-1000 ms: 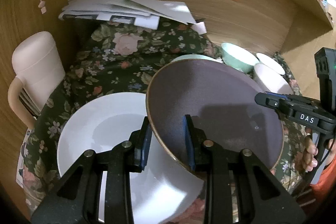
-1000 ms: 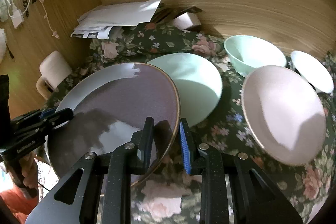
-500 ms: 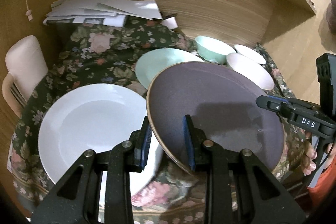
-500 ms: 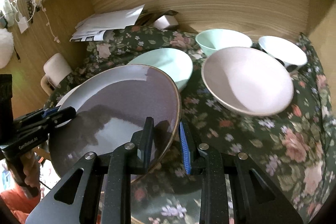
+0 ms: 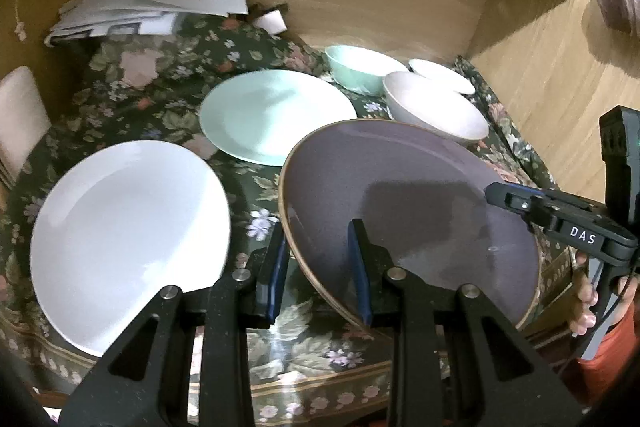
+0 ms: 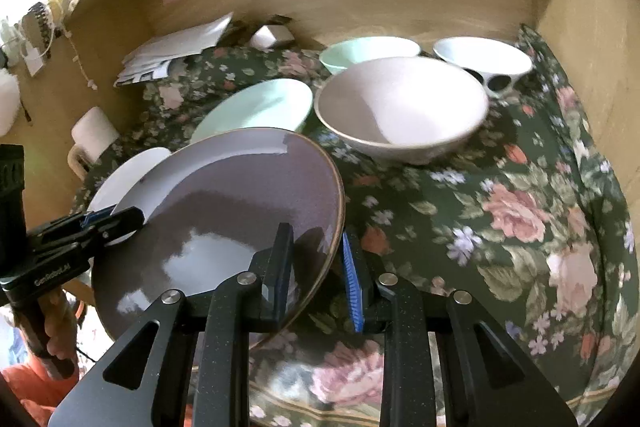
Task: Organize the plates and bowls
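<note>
A purple plate [image 5: 408, 203] with a gold rim hangs tilted above the front of the floral cloth, held from both sides. My left gripper [image 5: 316, 239] is shut on its left rim, and my right gripper [image 6: 316, 239] is shut on its right rim. Each gripper shows in the other's view: the right gripper [image 5: 496, 197] and the left gripper [image 6: 132, 217]. On the cloth lie a white plate [image 5: 128, 235] and a mint plate [image 5: 276, 115]. Behind them stand a pale pink bowl [image 6: 400, 107], a mint bowl [image 6: 368, 51] and a small white bowl [image 6: 480, 61].
Wooden walls close in the back and both sides of the floral cloth [image 6: 500, 227]. A stack of papers [image 5: 152, 11] and a small white box [image 5: 272, 21] lie at the back. A pale mug [image 6: 94, 135] stands at the left. A person's hand [image 5: 584, 299] grips the right handle.
Both grippers have carried the purple plate rightward and back toward the front edge. It no longer overlaps the white plate, and the white and mint plates now show whole.
</note>
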